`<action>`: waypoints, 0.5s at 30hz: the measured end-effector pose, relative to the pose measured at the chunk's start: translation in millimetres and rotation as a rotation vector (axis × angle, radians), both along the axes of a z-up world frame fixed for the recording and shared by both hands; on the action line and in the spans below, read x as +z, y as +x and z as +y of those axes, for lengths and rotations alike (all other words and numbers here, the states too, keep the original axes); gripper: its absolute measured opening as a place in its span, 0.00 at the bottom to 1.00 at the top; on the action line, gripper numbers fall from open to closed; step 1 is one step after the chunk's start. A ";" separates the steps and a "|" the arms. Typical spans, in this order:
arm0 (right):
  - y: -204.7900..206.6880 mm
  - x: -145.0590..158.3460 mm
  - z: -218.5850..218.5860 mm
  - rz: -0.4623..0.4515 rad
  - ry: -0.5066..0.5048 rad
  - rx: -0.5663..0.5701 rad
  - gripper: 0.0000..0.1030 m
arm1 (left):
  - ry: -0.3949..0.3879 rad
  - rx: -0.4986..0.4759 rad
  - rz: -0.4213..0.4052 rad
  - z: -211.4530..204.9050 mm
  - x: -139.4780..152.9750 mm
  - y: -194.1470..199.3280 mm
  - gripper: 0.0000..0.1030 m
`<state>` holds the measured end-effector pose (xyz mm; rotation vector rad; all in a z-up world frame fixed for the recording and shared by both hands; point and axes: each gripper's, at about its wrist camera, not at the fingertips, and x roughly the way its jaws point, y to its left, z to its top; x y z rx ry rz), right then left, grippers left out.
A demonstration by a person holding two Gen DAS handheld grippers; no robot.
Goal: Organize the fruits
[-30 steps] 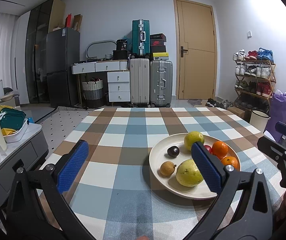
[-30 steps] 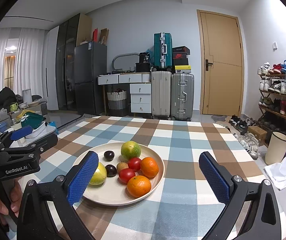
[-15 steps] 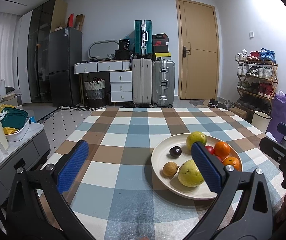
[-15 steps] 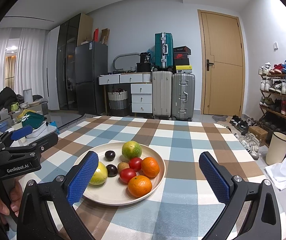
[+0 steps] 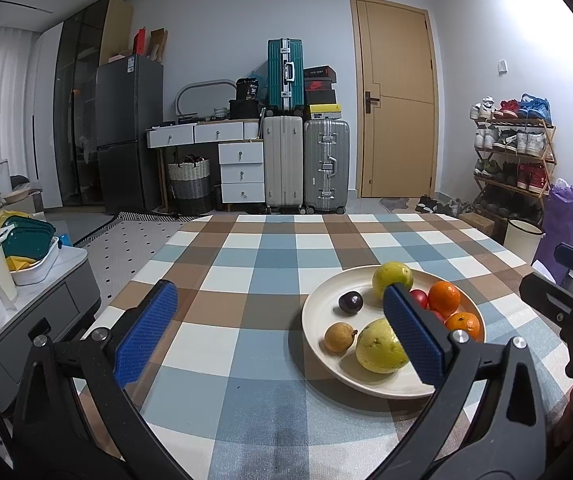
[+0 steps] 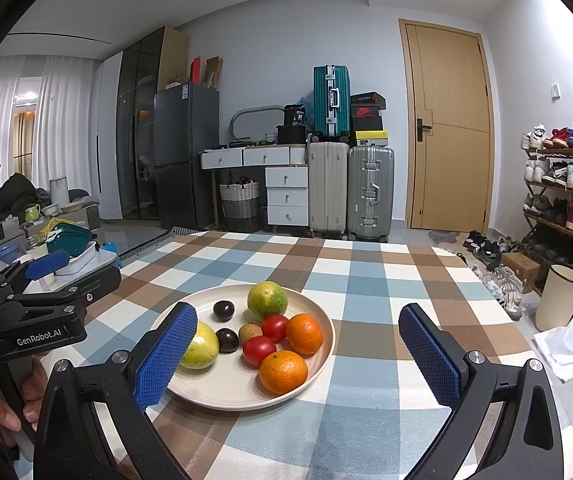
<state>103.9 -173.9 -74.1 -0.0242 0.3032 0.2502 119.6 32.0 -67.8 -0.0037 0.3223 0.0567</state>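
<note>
A cream plate (image 6: 318, 384) sits on the checkered tablecloth and holds several fruits: a green-yellow citrus (image 6: 267, 300), two oranges (image 6: 283, 372), two red tomatoes (image 6: 259, 350), two dark plums (image 6: 223, 310), a small brown fruit (image 6: 249, 332) and a yellow guava (image 6: 202, 350). The plate also shows in the left wrist view (image 5: 314, 320). My left gripper (image 5: 278, 336) is open and empty, left of the plate. My right gripper (image 6: 296, 354) is open and empty, just in front of the plate's near right side.
The checkered table (image 5: 270, 256) stretches ahead to its far edge. A low grey cabinet (image 5: 26, 292) with containers stands left of the table. A white bin (image 6: 560, 296) and shoe rack (image 6: 562, 196) stand to the right. Suitcases (image 6: 350, 188) and a door are at the back.
Both grippers have drifted very slightly; the plate appears a touch further right in the left wrist view. Both stay open and empty.
</note>
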 end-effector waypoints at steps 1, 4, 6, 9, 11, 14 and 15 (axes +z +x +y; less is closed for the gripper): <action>0.3 0.4 -1.2 0.000 -0.001 0.000 1.00 | -0.002 0.001 -0.001 -0.6 0.6 -0.6 1.00; -0.2 0.0 0.6 -0.001 -0.002 0.000 1.00 | 0.000 -0.001 -0.001 -1.1 1.0 -0.8 1.00; 0.2 0.3 -1.1 0.000 0.000 0.000 1.00 | -0.001 -0.001 -0.001 -0.9 1.0 -1.0 1.00; 0.3 0.3 -1.0 0.000 -0.001 0.000 1.00 | -0.001 -0.001 -0.001 -0.9 0.0 0.2 1.00; 0.0 0.1 -0.3 0.000 -0.001 0.000 1.00 | -0.001 -0.004 0.000 -0.6 0.0 0.4 1.00; 0.3 0.3 -1.3 0.000 -0.001 0.000 1.00 | -0.001 -0.004 -0.001 -1.7 1.6 -0.9 1.00; -0.1 -0.1 0.3 0.000 -0.001 0.000 1.00 | -0.001 -0.004 0.000 -1.7 1.6 -0.9 1.00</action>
